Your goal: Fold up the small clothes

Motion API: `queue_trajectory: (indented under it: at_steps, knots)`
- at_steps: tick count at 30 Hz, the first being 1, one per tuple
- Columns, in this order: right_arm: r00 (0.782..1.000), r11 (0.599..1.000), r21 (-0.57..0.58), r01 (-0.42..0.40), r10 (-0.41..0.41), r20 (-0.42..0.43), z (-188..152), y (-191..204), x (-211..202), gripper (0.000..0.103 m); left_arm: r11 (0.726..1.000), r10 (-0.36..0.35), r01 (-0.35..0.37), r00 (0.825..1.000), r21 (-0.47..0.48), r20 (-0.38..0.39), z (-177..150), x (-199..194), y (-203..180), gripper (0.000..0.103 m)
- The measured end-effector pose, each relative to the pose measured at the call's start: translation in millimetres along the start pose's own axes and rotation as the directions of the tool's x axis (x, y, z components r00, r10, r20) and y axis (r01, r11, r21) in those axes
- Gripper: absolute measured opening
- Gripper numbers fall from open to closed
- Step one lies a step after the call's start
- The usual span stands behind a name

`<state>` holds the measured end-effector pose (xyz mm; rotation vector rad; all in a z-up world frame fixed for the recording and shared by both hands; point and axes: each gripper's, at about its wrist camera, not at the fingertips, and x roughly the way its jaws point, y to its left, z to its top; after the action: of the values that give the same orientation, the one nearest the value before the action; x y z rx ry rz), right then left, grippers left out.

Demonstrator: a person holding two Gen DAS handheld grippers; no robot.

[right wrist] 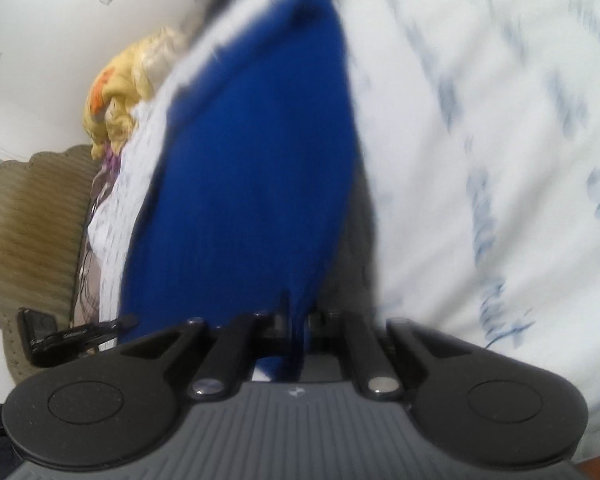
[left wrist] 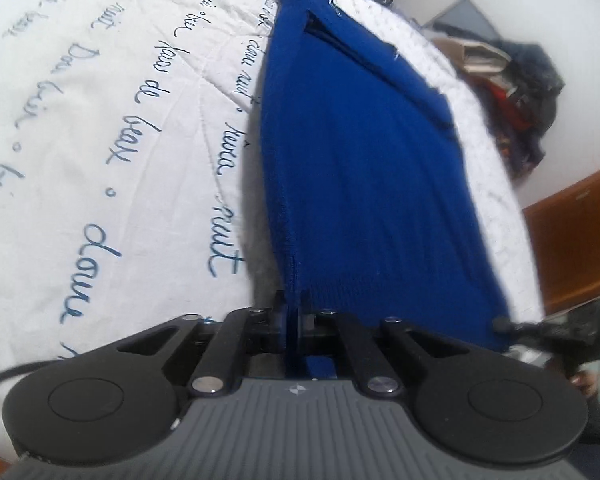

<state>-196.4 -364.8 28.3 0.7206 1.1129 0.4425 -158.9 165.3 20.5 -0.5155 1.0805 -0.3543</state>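
Both claws, left claw (left wrist: 294,320) and right claw (right wrist: 296,320), clamped on blue garment (left wrist: 372,184) hem over the bed (left wrist: 100,120); you next carry hem toward far end, evenly

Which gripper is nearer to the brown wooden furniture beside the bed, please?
Left. The wooden furniture shows only in the left wrist view, just beyond the bed's edge, where the left gripper clamps the blue garment. The right gripper grips the garment's other corner, by a beige chair.

Home bedroom: bed with white quilt (left wrist: 100,120) printed in blue script, clothes pile (left wrist: 528,92) by the wall, wooden furniture (left wrist: 580,240), padded beige chair (right wrist: 40,232).
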Motion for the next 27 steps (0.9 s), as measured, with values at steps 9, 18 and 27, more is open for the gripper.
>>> queue_trajectory:
  at_steps: [9, 18, 27]
  knots:
    - [0.997, 0.995, 0.082, -0.064, 0.061, 0.04, 8, -10, 8, 0.009, 0.996, 0.045, -0.043, 0.999, 0.08, -0.028, 13, 18, -24, 0.004]
    - [0.971, 0.979, 0.028, -0.204, 0.198, 0.136, 63, 13, 3, 0.004, 0.989, -0.097, 0.086, 0.991, 0.12, 0.09, 83, -9, -38, 0.006]
    - [0.883, 0.956, -0.019, -0.294, 0.279, 0.378, 268, 25, 49, 0.004, 0.978, -0.21, 0.193, 0.912, 0.083, 0.351, 272, 57, -63, 0.005]
